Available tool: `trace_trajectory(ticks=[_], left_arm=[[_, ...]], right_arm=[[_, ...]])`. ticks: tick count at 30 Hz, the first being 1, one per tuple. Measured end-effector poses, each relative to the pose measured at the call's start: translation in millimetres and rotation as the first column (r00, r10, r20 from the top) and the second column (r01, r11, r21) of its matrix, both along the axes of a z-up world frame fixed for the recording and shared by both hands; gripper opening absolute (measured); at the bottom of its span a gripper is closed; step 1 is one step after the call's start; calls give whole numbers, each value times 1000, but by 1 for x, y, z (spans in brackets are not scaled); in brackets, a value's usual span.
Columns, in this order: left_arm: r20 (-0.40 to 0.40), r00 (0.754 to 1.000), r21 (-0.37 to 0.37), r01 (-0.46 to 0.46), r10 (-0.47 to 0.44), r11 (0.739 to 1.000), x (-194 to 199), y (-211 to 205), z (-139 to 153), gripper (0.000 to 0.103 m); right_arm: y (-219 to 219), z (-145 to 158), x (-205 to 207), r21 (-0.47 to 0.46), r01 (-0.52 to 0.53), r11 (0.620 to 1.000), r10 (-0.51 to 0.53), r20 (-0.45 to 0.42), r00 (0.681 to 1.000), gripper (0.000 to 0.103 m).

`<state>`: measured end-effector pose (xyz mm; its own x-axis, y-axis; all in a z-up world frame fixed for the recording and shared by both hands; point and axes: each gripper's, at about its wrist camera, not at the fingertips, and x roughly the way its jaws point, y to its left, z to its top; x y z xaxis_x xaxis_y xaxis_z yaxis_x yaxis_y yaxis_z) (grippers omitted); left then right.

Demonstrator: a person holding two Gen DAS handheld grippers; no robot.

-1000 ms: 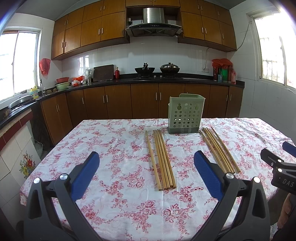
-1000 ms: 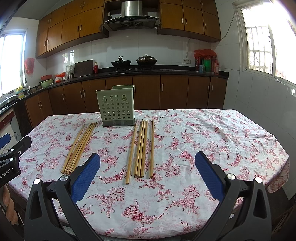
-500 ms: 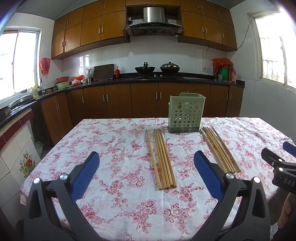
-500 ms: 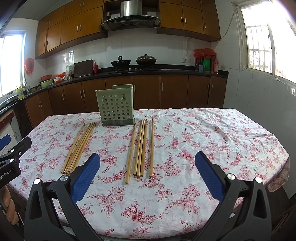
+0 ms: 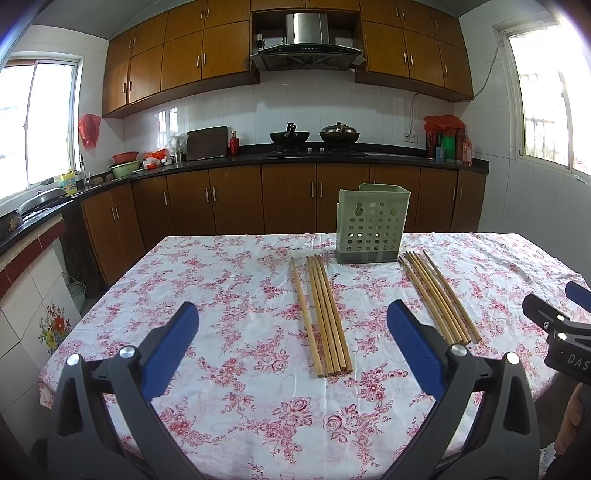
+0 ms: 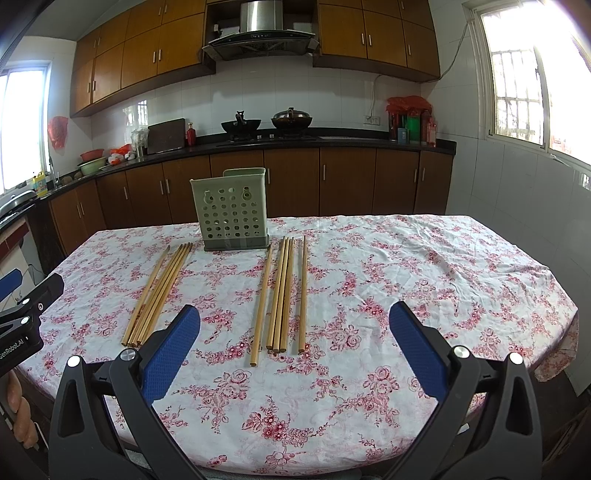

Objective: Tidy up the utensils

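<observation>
both claws, left [image 5: 291, 332] and right [image 6: 295, 332], gape wide and empty, chopsticks [image 5: 327, 314] laid ahead for loading the holder [image 5: 371, 225] beyond.

Holder [image 5: 371, 225] interior hidden behind its perforated wall, right hand-held gripper [image 5: 565, 332] cut off at frame edge — jaws unclear, counter bottles [image 6: 410, 127] too small to read

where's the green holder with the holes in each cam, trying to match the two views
Left wrist view: the green perforated holder stands right of centre at the far side of the table, between the two chopstick groups.
Right wrist view: the holder stands left of centre, again at the far side between the two groups.
Shared landmark: the range hood on the back wall.
</observation>
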<state>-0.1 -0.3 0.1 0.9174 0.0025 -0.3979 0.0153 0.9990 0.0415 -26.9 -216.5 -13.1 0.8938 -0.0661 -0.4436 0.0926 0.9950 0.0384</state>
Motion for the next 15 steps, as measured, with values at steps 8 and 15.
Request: trace_trajectory(ticks=[8,15], left_arm=[[-1,1000,1,-1,1,1000,0,0,0,99],[-2,1000,-1,0,0,1000,0,0,0,99]], right_arm=[[1,0,0,1,-1,1000,1,0,1000,101],[2,-1,1,1,-4,1000,4,0,1000,101]])
